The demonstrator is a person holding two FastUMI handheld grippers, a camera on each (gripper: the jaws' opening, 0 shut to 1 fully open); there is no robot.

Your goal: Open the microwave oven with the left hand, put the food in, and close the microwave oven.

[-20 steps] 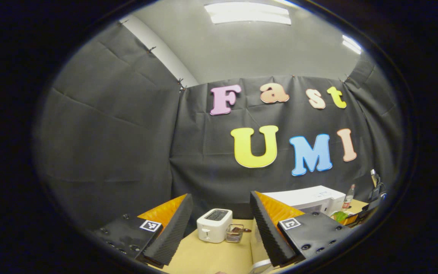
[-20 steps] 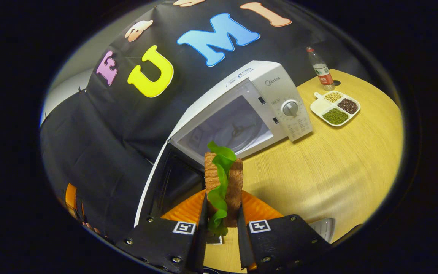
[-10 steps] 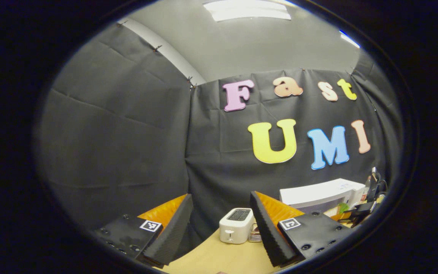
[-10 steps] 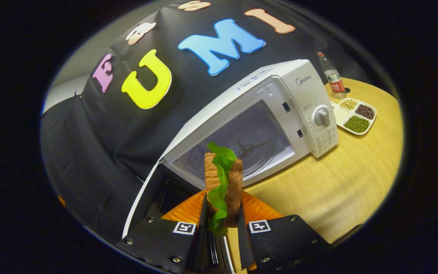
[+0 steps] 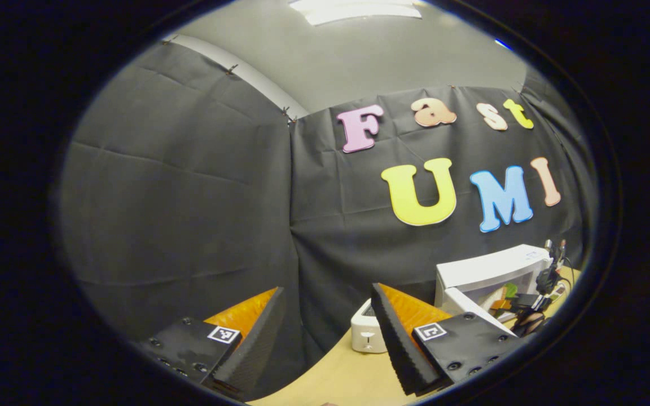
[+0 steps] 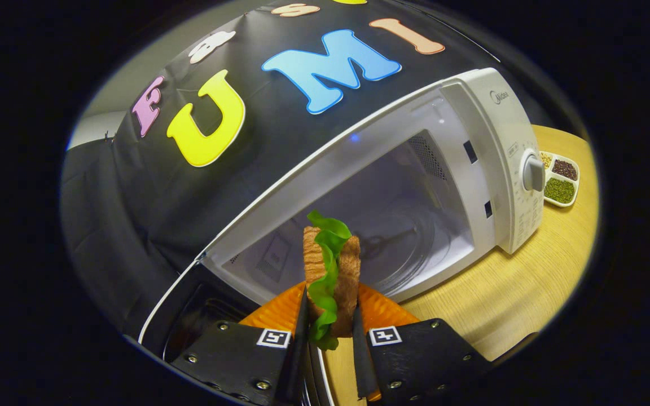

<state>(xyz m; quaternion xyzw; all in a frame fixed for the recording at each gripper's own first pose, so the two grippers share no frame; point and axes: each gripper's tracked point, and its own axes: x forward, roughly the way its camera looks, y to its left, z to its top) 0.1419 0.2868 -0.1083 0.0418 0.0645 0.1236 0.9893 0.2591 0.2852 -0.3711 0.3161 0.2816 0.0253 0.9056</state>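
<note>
- The right gripper (image 6: 328,332) was closed on the sandwich (image 6: 330,270), which was held upright between its fingers, with a green lettuce leaf sticking out at the top.
- The sandwich was held just in front of the open mouth of the microwave (image 6: 415,186); it was judged not yet to be inside the cavity.
- The microwave door (image 6: 189,304) was swung open to the left, so the opening step was taken as done.
- The left gripper (image 5: 325,332) was spread open and held nothing; it was pointed at the booth wall, with a toaster (image 5: 367,332) on the worktop (image 5: 336,378) just beyond it and the microwave farther to the right.
- Setting the sandwich down inside, releasing it and shutting the door were judged to be left.
- Against the earlier frames, the microwave had grown much larger in the right gripper view, so the sandwich had been carried closer to the cavity.
- In the left gripper view the toaster had slid behind the right-hand finger, so that gripper had been turned leftward.
</note>
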